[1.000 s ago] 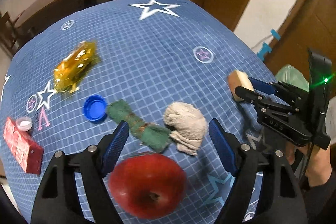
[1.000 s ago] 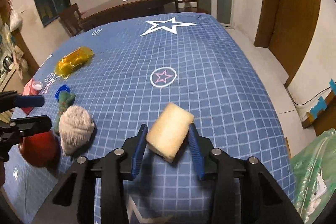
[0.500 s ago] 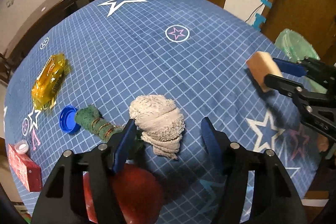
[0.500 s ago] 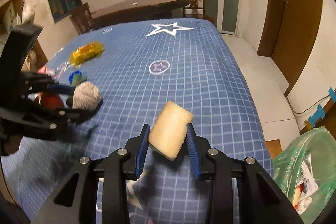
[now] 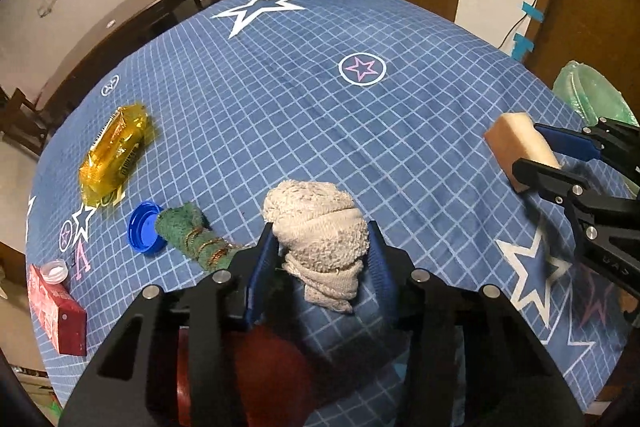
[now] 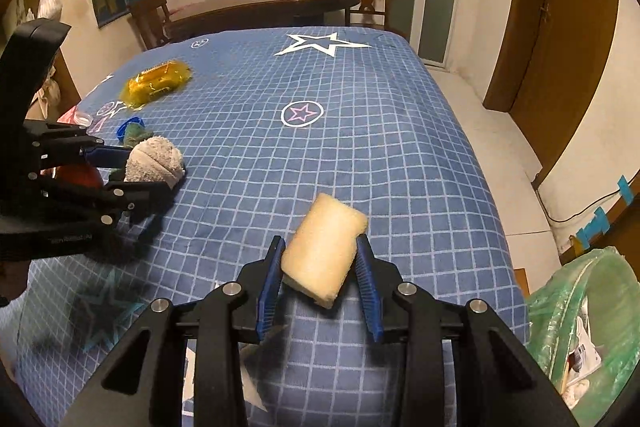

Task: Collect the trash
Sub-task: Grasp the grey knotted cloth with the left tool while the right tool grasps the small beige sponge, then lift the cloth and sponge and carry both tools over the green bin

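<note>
A beige wad of cloth (image 5: pixel 316 227) lies on the blue star-patterned tablecloth (image 5: pixel 360 131). My left gripper (image 5: pixel 320 239) straddles it, its jaws closing, and both blue pads touch the wad's sides. The right wrist view shows the same grip at the left, with the wad (image 6: pixel 156 163) between the left gripper's (image 6: pixel 154 173) fingers. My right gripper (image 6: pixel 320 247) is shut on a pale yellow sponge (image 6: pixel 326 251) and holds it just above the cloth near the table's right edge. A green trash bag (image 6: pixel 584 323) stands open on the floor at the right.
Left of the wad lie a green rag (image 5: pixel 192 235), a blue bottle cap (image 5: pixel 144 231), a yellow wrapper (image 5: pixel 114 155), a red box (image 5: pixel 56 315) and a white cap (image 5: pixel 56 269). A red apple (image 5: pixel 272 379) sits under the left gripper. A dark table and chairs stand behind.
The left gripper moved forward past the apple and down over the beige wad, and its jaws narrowed onto it. The right gripper drifted toward the table's right edge with the sponge.
</note>
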Demonstrator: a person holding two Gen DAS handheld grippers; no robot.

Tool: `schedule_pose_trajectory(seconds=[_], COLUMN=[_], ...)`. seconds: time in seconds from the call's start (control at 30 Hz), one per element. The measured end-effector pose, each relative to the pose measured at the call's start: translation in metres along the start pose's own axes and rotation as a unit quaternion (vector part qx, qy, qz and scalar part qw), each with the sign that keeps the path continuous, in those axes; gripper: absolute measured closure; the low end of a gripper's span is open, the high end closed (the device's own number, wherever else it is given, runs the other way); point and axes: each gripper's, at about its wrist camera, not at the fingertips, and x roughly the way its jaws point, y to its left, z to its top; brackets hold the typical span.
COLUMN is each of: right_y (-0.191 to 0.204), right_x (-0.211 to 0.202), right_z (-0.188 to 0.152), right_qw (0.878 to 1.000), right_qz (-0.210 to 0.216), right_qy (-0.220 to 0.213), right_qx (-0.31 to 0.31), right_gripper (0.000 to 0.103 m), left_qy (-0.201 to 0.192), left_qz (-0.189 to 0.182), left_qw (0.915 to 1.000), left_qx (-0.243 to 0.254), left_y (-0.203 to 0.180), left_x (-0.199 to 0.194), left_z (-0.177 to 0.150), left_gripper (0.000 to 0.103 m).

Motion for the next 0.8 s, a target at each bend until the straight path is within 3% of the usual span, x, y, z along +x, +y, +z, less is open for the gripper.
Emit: schedule_pose_trajectory(seconds=[0.57, 0.8], right_y=[0.002, 0.009], right_x=[-0.014, -0.045], right_z=[-0.01, -0.016], right_qw=[0.999, 0.997], right_qz=[-0.012, -0.012], right_qy=[-0.032, -0.08], right_qx=[0.005, 0.005], right_gripper=[0.068, 0.068], left_qy=[-0.045, -0.105], left_qz=[0.014, 0.028], left_qw=[0.9987, 0.9919], left_qx=[-0.019, -0.065], left_y=[-0.011, -0.002], left_x=[-0.02, -0.058], left_z=[-0.012, -0.034], left_gripper=[0.067, 0.067])
